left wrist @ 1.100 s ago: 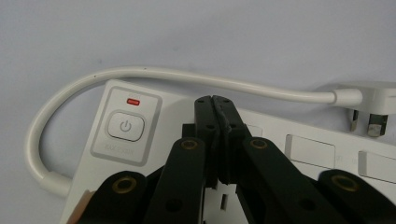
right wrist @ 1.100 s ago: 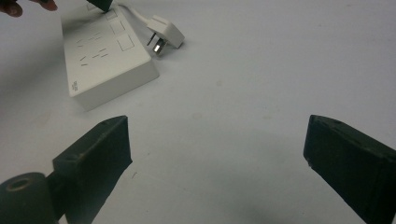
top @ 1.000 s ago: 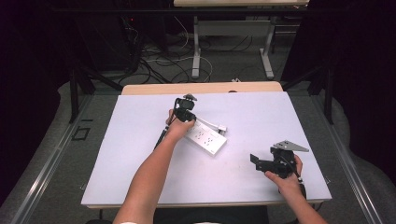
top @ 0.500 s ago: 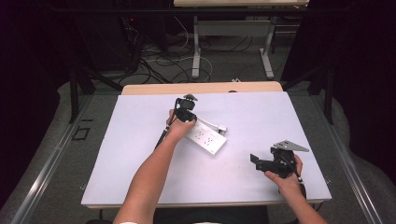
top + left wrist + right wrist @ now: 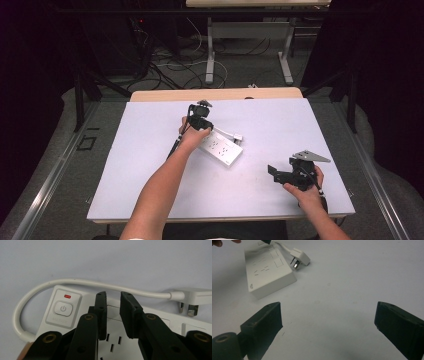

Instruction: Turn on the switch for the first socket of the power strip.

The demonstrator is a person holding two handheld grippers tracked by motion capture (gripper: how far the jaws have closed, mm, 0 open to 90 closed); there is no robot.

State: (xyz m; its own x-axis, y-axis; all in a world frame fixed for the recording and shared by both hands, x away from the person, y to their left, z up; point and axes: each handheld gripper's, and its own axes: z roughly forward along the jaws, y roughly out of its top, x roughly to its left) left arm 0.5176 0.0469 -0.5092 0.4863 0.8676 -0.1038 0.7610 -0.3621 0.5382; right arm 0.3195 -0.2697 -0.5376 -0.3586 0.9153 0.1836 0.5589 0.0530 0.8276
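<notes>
Lying flat near the middle of the white table (image 5: 150, 165) is a white power strip (image 5: 220, 147), its short cable (image 5: 82, 283) looping round the switch end and ending in a plug (image 5: 192, 298) that rests on the table just beside the strip's far edge. From the left gripper view, the strip's power button (image 5: 63, 308) sits under a small red indicator (image 5: 67, 296). The left gripper (image 5: 199, 120) hangs right over the strip, tips pointing down at its top face near the switch end; its jaws stand a narrow gap apart with nothing between them, and I cannot tell whether the tips touch the plastic. The left hand (image 5: 192, 137) wraps the gripper body. Off toward the near right corner of the table, well apart from the strip, the right gripper (image 5: 280, 174) is held in the right hand (image 5: 305, 192), its jaws spread wide and empty above bare tabletop, facing toward the strip.
</notes>
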